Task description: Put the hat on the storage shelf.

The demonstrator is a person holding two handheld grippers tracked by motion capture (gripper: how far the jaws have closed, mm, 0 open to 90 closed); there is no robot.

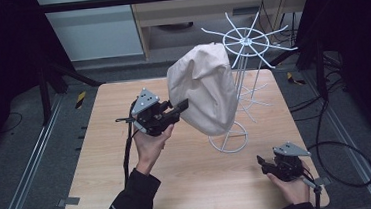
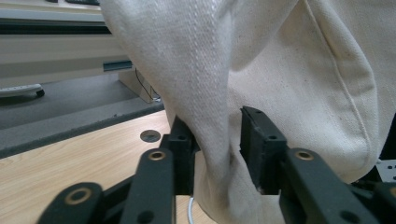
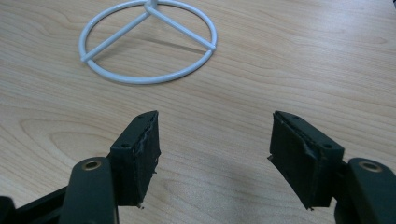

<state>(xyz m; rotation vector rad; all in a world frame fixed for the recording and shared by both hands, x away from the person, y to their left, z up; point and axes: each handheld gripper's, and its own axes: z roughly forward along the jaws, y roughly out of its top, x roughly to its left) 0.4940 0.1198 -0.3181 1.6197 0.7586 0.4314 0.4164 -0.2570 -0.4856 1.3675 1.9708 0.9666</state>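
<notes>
A cream cloth bag [image 1: 202,88] hangs draped over a white wire rack [image 1: 245,42] standing on the wooden table [image 1: 112,160]. My left gripper [image 1: 181,106] reaches the bag's left side at mid height. In the left gripper view a fold of the bag [image 2: 280,70] runs down between the jaws, and the left gripper [image 2: 217,135] is shut on that fold. My right gripper [image 1: 263,163] sits low near the table's front right corner. It stands open [image 3: 215,135] with nothing between its jaws and faces the rack's round base ring [image 3: 149,42].
The rack's base ring [image 1: 229,142] rests on the table right of centre, and its spokes spread out beyond the bag at the top. Dark stands and cables surround the table. A metal rail [image 1: 28,167] runs along the floor at the left.
</notes>
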